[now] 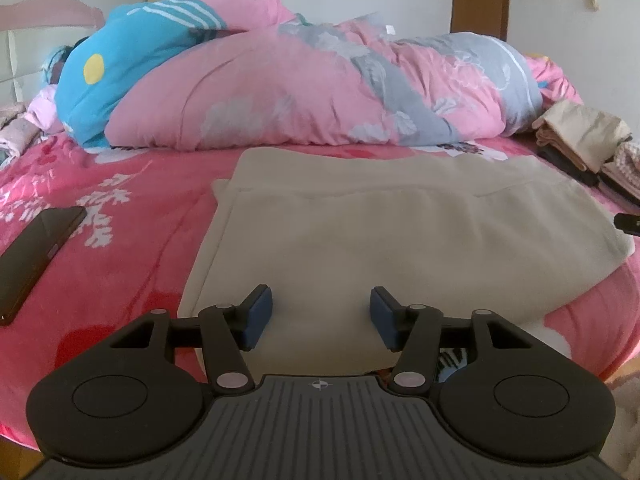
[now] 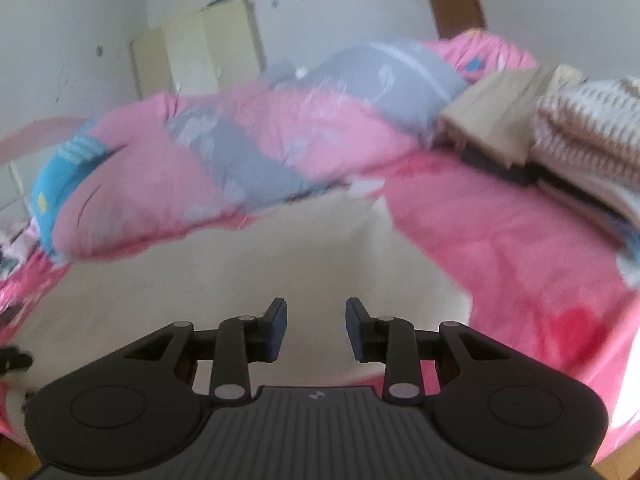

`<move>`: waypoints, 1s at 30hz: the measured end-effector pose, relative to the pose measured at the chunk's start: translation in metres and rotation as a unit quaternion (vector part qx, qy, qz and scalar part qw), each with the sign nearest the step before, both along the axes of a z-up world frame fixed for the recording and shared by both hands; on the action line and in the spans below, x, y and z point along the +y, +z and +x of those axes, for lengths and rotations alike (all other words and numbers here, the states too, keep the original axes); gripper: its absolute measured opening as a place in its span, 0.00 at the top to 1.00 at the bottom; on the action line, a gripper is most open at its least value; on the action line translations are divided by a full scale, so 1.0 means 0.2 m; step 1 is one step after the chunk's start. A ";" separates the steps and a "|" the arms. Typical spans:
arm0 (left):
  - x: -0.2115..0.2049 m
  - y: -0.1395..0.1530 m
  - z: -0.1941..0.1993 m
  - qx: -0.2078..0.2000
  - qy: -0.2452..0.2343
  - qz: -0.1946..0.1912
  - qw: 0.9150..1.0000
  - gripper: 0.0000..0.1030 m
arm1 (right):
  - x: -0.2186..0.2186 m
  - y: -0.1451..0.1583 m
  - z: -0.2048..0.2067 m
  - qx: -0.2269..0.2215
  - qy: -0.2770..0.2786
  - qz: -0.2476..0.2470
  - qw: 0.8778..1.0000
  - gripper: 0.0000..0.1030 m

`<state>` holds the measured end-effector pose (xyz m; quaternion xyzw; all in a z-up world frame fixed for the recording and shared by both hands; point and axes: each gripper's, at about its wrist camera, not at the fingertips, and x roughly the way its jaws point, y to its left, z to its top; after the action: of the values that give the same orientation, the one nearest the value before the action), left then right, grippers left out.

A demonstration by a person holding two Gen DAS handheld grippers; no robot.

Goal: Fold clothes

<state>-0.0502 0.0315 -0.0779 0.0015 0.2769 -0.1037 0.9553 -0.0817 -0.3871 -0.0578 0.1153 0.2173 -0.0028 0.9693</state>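
Both tools [image 1: 321, 316] [image 2: 316, 328] open, empty, beige garment [image 1: 400, 232] flat just ahead

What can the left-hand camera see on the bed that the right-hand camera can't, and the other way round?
Only the left view shows the dark phone lying on the pink sheet, and the yellow dot on the blue pillow.

Only the right view shows the cream cupboard against the wall.

Both show the beige cloth lying flat, the rolled pink quilt, and the stack of folded clothes. Each gripper, left and right, is open and empty.
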 end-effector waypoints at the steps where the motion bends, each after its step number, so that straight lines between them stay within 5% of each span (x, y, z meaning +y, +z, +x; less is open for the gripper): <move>1: 0.00 0.01 0.00 0.001 0.003 -0.001 1.000 0.47 | -0.01 -0.02 0.02 0.010 -0.012 -0.005 1.000 0.67; 5: -0.04 0.05 0.00 -0.001 0.007 -0.001 1.000 0.47 | -0.03 -0.17 0.07 0.025 -0.028 -0.036 0.999 0.65; 14: -0.19 0.16 0.15 0.005 0.007 0.009 1.000 0.45 | -0.02 -0.17 0.06 0.021 -0.039 -0.036 0.998 0.65; 21: -0.21 0.06 0.36 0.081 0.045 0.002 0.996 0.27 | -0.03 -0.18 0.05 0.019 -0.038 -0.031 0.999 0.65; 25: -0.20 0.05 0.37 0.088 0.052 -0.014 0.995 0.18 | -0.03 -0.16 0.07 0.031 -0.033 -0.038 0.998 0.65; 30: -0.23 0.06 0.38 0.103 0.057 -0.008 0.993 0.11 | 0.07 -0.06 0.12 0.073 -0.036 -0.112 0.990 0.63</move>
<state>0.0265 -0.0153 -0.0652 -0.0329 0.3725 -0.0513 0.9260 -0.0577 -0.3725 -0.0706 0.0129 0.2818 -0.0702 0.9568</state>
